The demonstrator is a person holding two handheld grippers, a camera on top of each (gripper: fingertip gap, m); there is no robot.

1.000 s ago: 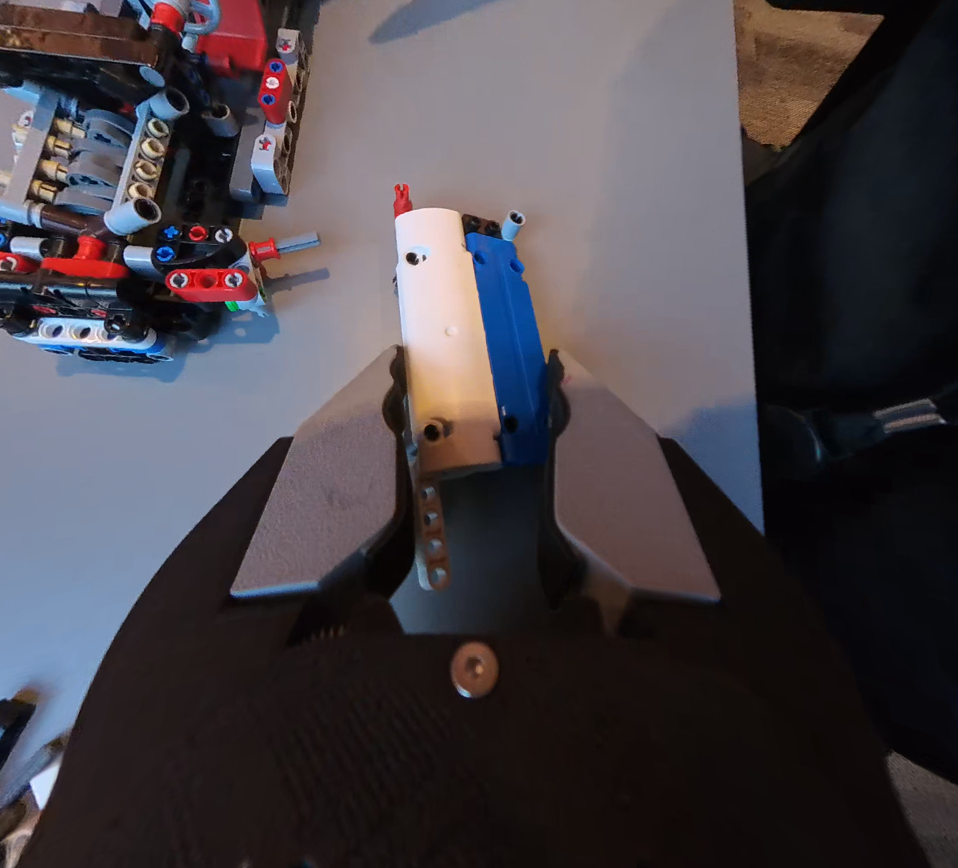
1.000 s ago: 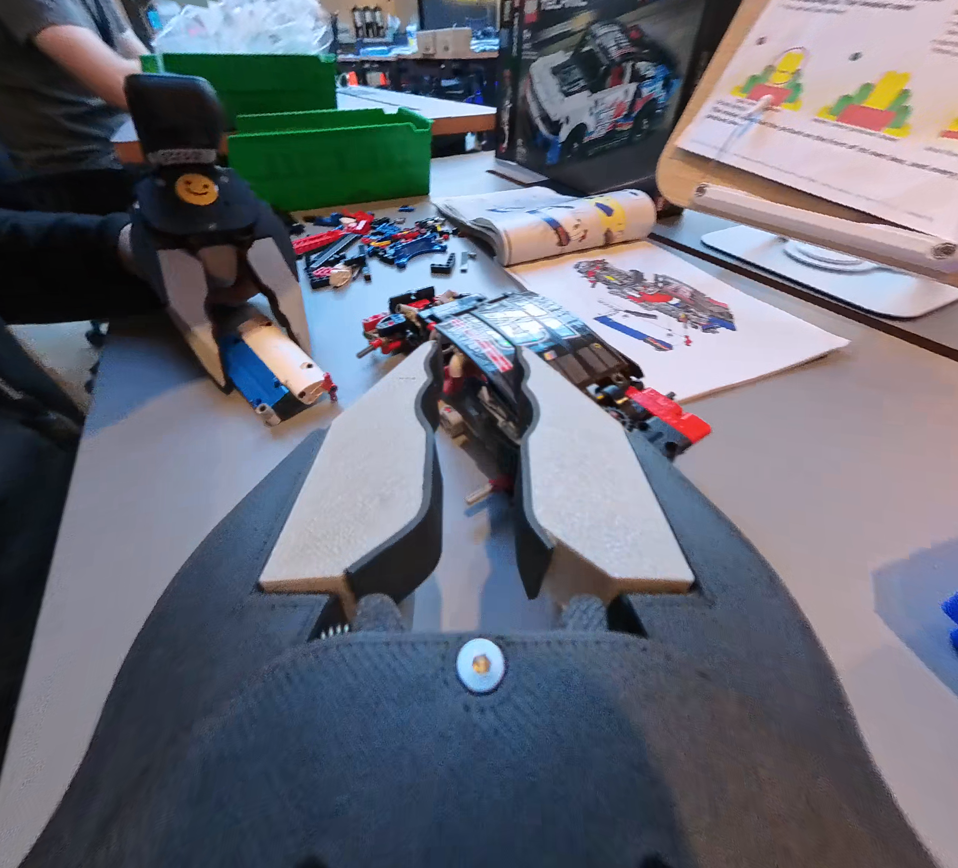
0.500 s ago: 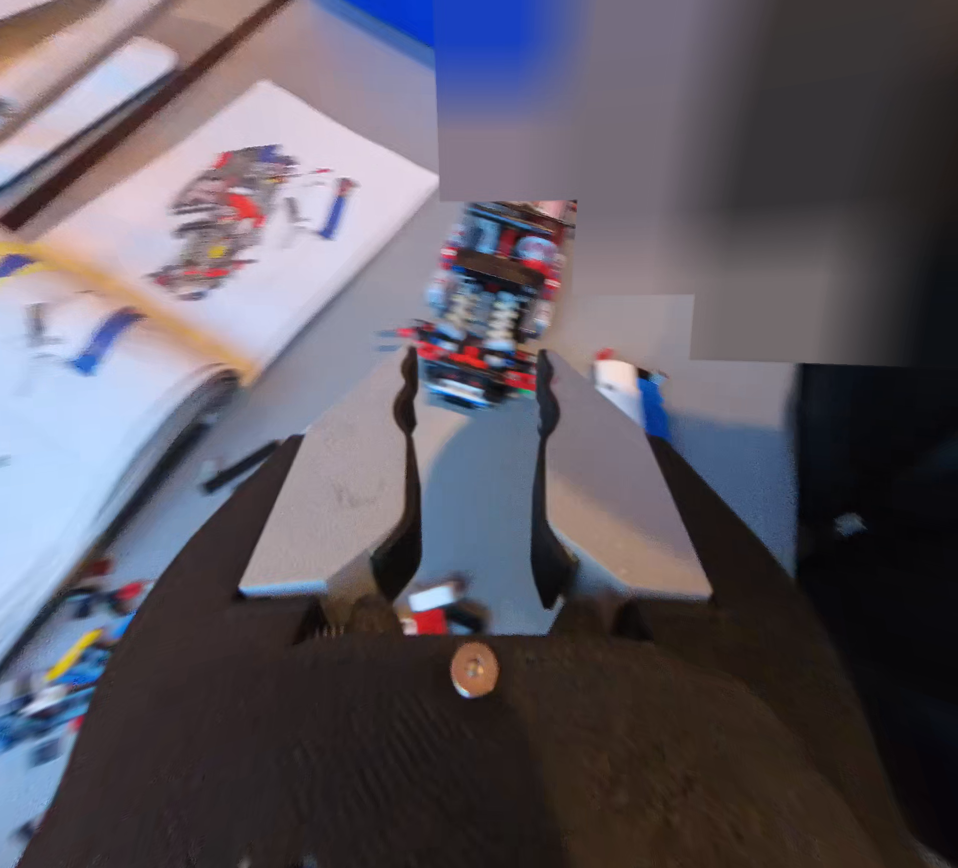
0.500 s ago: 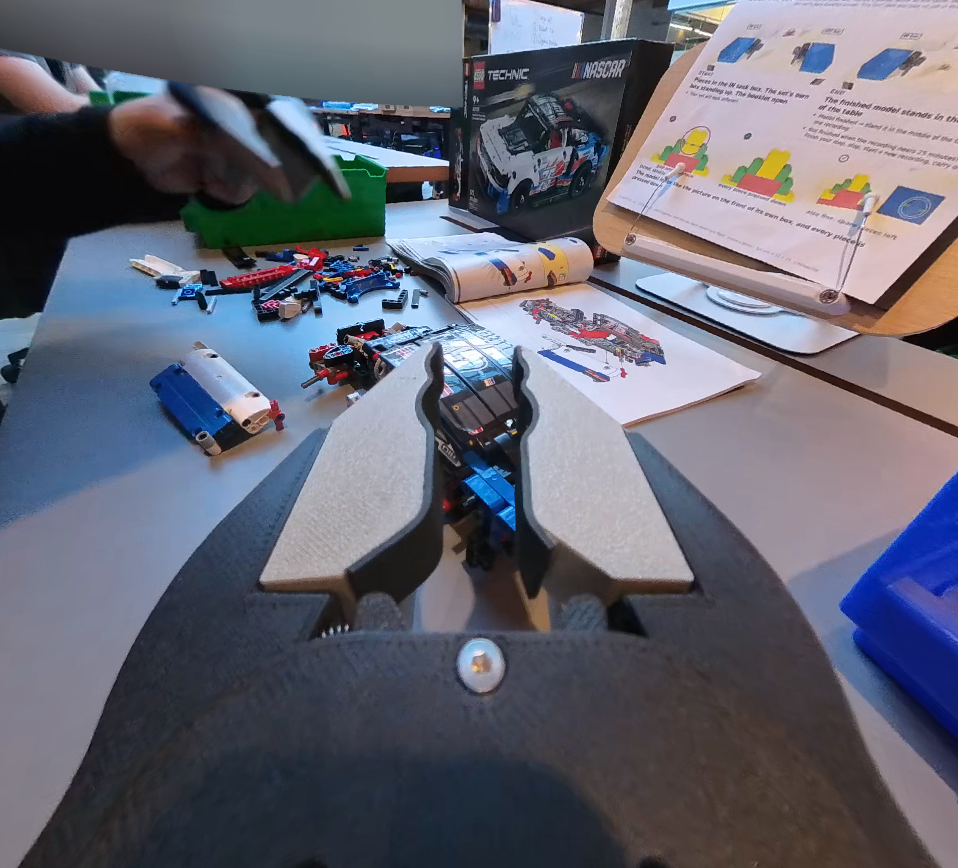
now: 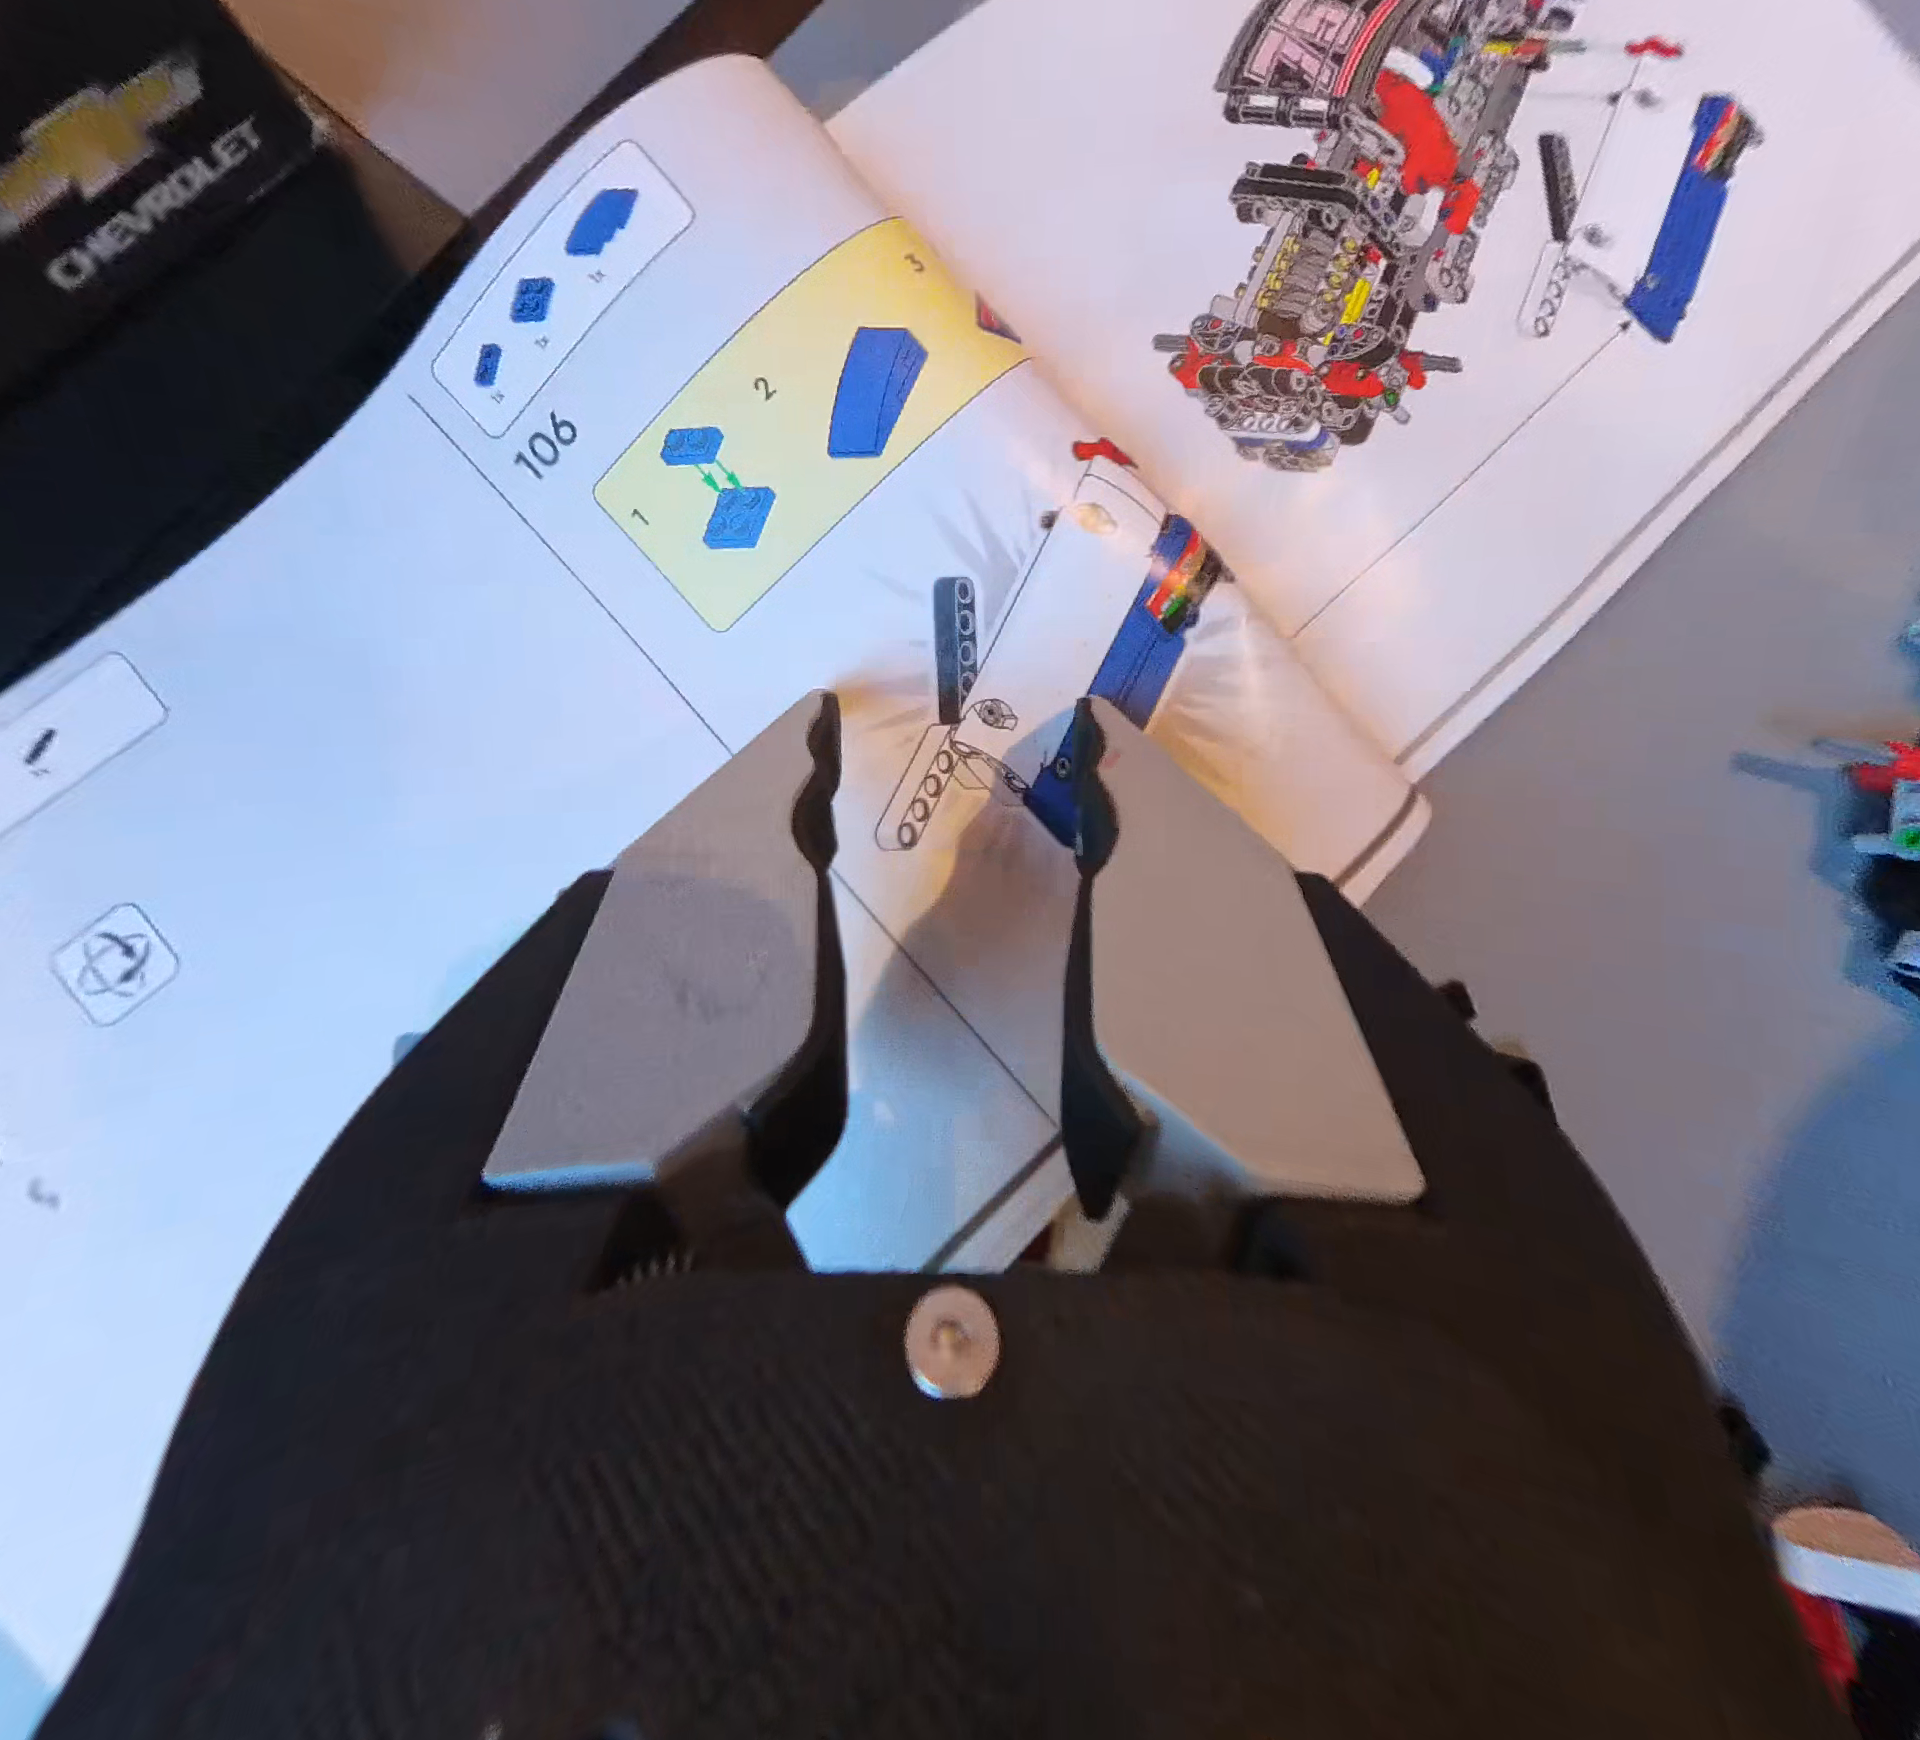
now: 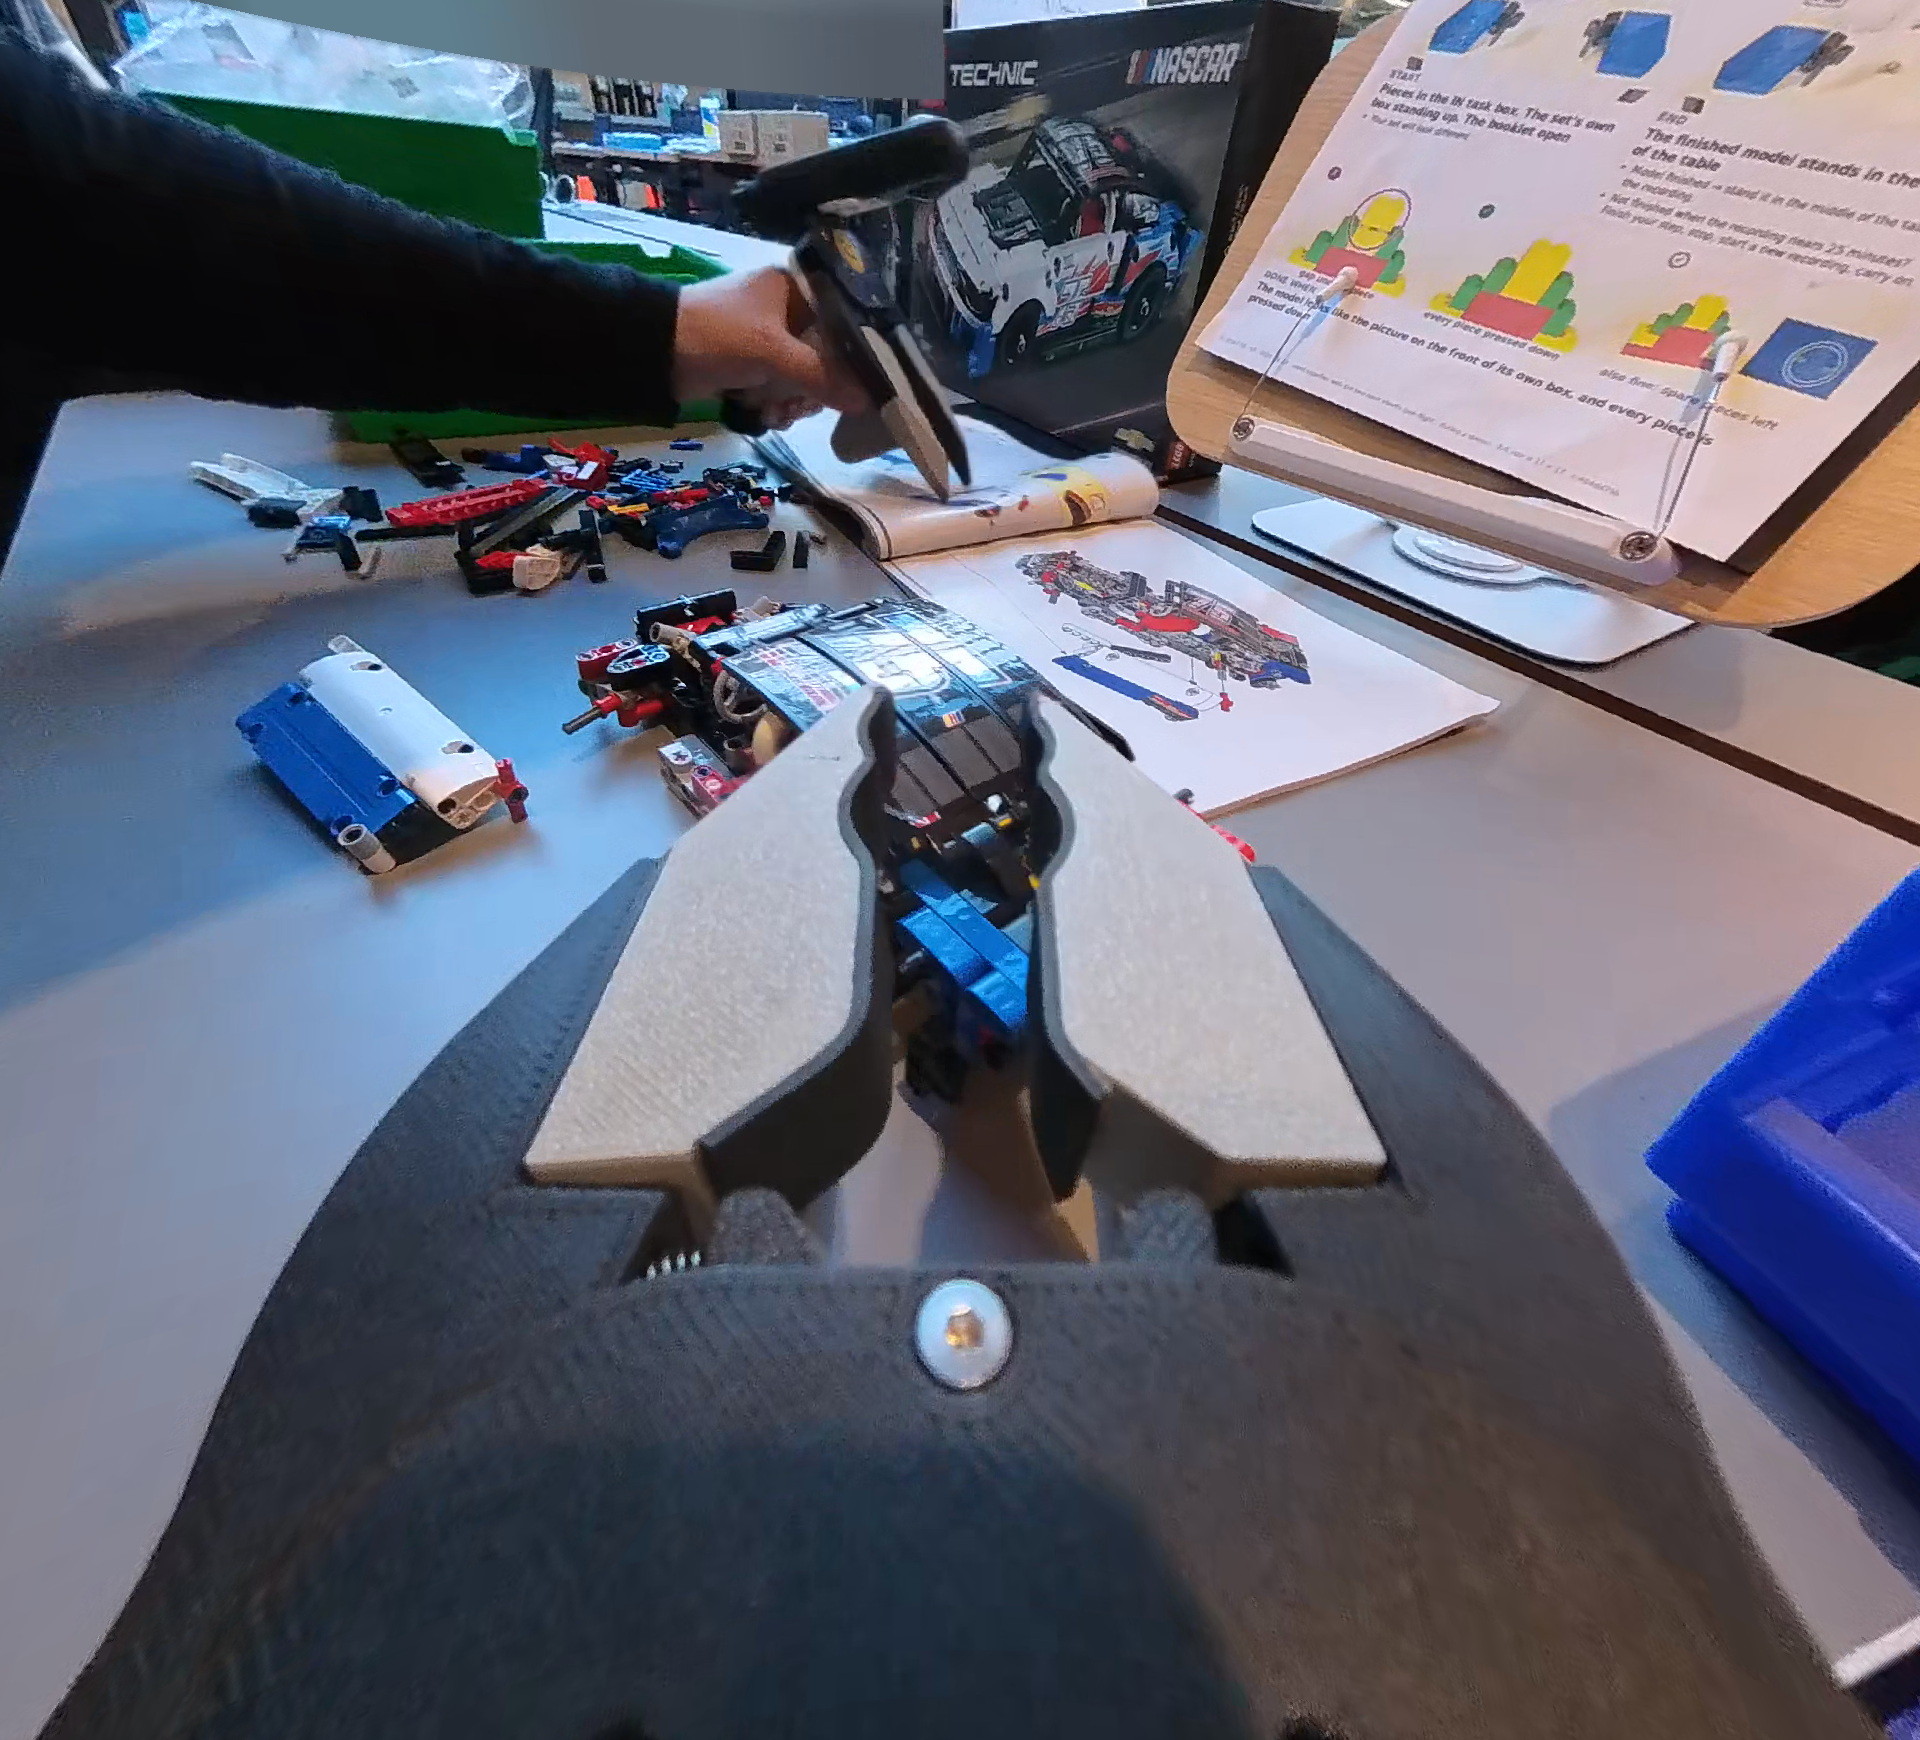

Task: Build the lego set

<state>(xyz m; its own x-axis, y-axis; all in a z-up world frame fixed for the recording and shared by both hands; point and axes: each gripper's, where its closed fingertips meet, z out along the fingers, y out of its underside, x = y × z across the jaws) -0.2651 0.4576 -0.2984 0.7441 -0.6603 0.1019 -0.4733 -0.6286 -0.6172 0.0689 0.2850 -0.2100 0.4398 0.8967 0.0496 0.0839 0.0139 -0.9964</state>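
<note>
The partly built car model (image 6: 883,662), black with red and blue parts, sits on the grey table (image 6: 208,1015). My right gripper (image 6: 951,734) is shut on its near blue end. A white and blue panel assembly (image 6: 374,750) lies on the table left of the model, apart from both grippers. My left gripper (image 5: 951,719) is open and empty, its tips just above the curled page of the open instruction booklet (image 5: 416,651). In the right wrist view the left gripper (image 6: 940,459) points down at the booklet (image 6: 997,495), held by a hand in a dark sleeve.
A pile of loose pieces (image 6: 561,516) lies left of the booklet. The set's box (image 6: 1091,236) stands behind it. A wooden stand with a sheet (image 6: 1558,288) is at the right, a blue bin (image 6: 1818,1119) at the near right, and green bins (image 6: 416,163) at the back left. About 40 centimetres separates my left fingertips from my right.
My left gripper let go of the white and blue panel, left it on the table, and swung over to the booklet. My right gripper still grips the model.
</note>
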